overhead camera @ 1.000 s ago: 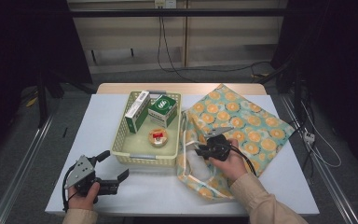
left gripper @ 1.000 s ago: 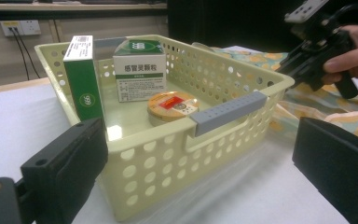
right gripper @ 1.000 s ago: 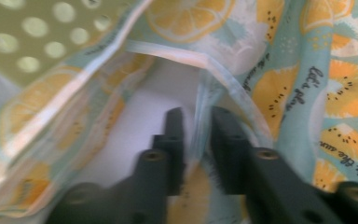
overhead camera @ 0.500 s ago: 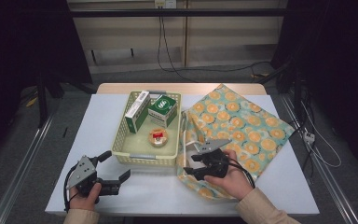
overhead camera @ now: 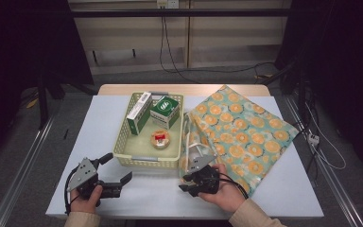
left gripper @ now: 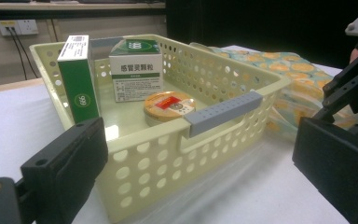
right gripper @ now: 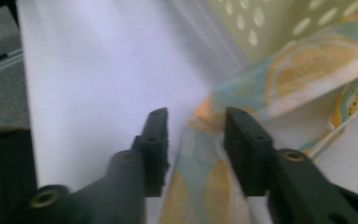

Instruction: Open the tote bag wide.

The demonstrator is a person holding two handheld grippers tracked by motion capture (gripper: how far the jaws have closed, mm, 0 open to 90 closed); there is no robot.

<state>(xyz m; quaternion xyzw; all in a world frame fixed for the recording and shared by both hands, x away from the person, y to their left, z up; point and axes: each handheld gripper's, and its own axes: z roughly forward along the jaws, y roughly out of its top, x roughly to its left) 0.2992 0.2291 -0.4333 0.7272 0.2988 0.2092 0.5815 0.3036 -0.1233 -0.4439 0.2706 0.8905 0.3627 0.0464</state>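
Right gripper (overhead camera: 189, 182) at the near edge of the orange-print cloth (overhead camera: 246, 137), beside the basket (overhead camera: 123, 142).

The cloth is teal-green, printed with orange slices and pale flowers, lying rumpled on the white tabletop (overhead camera: 99, 123) just right of the basket, its near-left edge folded and bunched. In the right gripper view a strip of that edge runs between the fingers (right gripper: 156, 140), which have just been closing and stand partly apart; whether they press the fabric cannot be told. The left gripper (overhead camera: 118, 172) rests in a hand (overhead camera: 86, 196) in front of the basket's near-left corner, fingers spread wide and empty. Inside the basket stand two green-and-white boxes (overhead camera: 153, 111) behind a round tin (overhead camera: 160, 139).
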